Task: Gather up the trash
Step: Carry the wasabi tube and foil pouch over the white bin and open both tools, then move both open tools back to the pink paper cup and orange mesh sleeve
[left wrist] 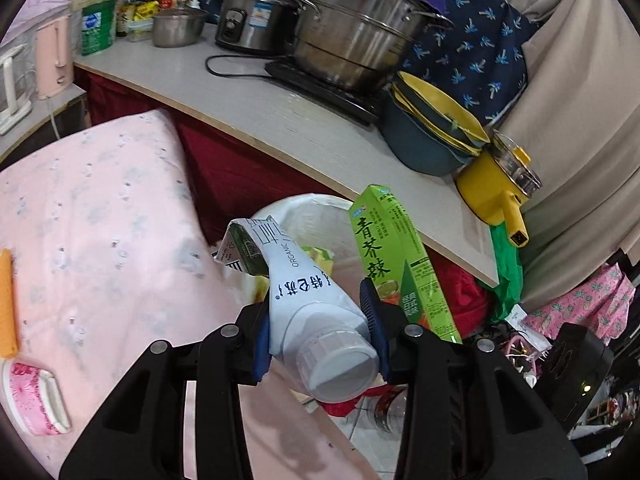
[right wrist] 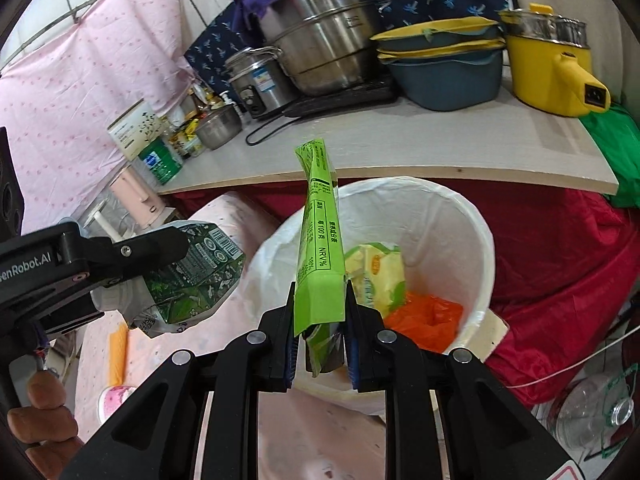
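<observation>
My left gripper (left wrist: 318, 332) is shut on a crumpled white milk carton (left wrist: 320, 312) with a grey screw cap, cap end toward the camera. The same carton (right wrist: 192, 276) shows its green printed side in the right wrist view, held by the left gripper (right wrist: 176, 256) just left of the bin. My right gripper (right wrist: 320, 332) is shut on a flattened green box (right wrist: 320, 248) that stands upright over the white-lined trash bin (right wrist: 476, 240). That green box (left wrist: 396, 256) also rises right of the carton in the left wrist view. Inside the bin lie a yellow-green wrapper (right wrist: 376, 272) and an orange bag (right wrist: 428, 316).
A grey countertop (right wrist: 400, 148) behind the bin carries steel pots (right wrist: 324, 32), stacked blue-yellow basins (right wrist: 444, 64) and a yellow electric pot (right wrist: 548, 64). A pink-covered surface (left wrist: 100, 216) at left holds a pink paper cup (left wrist: 32, 400) and an orange piece (left wrist: 8, 304). A clear plastic bottle (right wrist: 592, 412) lies on the floor.
</observation>
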`<move>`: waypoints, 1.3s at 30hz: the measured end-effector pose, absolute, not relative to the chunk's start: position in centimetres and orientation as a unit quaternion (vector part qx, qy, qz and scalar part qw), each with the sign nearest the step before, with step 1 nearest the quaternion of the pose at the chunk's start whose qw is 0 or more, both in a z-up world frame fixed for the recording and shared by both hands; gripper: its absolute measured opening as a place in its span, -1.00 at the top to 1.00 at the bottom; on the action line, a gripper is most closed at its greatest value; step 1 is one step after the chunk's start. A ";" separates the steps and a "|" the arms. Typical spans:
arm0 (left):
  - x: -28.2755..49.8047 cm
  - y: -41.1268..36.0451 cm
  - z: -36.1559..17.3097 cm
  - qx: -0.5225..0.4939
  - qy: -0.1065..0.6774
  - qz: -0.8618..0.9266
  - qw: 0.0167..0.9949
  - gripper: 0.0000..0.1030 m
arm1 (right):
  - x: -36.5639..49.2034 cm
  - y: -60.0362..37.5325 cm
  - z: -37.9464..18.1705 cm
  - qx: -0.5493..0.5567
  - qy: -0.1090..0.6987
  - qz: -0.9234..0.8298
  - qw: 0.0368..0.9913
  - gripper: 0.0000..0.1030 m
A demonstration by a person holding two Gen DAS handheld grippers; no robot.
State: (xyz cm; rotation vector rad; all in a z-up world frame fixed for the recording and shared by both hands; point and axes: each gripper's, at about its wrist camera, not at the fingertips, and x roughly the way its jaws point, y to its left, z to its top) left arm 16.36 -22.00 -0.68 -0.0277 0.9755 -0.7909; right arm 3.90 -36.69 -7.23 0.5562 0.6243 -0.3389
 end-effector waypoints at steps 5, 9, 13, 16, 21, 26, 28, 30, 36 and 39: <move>16.8 -23.3 -1.6 -0.026 0.470 -0.374 0.799 0.22 | 4.2 -37.7 -8.3 0.274 0.309 -0.175 0.894 0.56; 17.1 -23.1 -1.8 -0.022 0.467 -0.367 0.804 -0.03 | 3.8 -37.9 -8.5 0.276 0.302 -0.188 0.893 0.20; 17.6 -22.4 -2.1 -0.023 0.470 -0.355 0.808 -0.04 | 3.9 -37.8 -8.5 0.277 0.299 -0.190 0.893 0.17; 17.9 -21.6 -2.2 -0.021 0.469 -0.344 0.813 -0.04 | 4.2 -37.4 -8.2 0.272 0.301 -0.187 0.895 0.17; 18.1 -19.8 -2.1 -0.020 0.461 -0.326 0.825 -0.07 | 4.7 -36.0 -7.5 0.261 0.302 -0.178 0.900 0.12; 18.4 -16.9 -1.6 -0.027 0.452 -0.302 0.839 -0.12 | 5.3 -34.0 -6.7 0.247 0.303 -0.163 0.906 0.11; 18.6 -15.6 -1.5 -0.031 0.451 -0.290 0.844 -0.13 | 5.7 -33.0 -6.4 0.242 0.305 -0.155 0.908 0.10; 18.7 -14.1 -1.4 -0.034 0.448 -0.277 0.850 -0.13 | 6.1 -31.8 -6.1 0.235 0.308 -0.145 0.911 0.10; 18.9 -9.4 -1.4 -0.044 0.441 -0.234 0.865 -0.24 | 7.5 -27.3 -5.5 0.212 0.320 -0.108 0.917 0.10; 18.8 -6.4 -1.6 -0.048 0.441 -0.208 0.872 -0.26 | 8.1 -24.9 -5.4 0.203 0.327 -0.086 0.919 0.03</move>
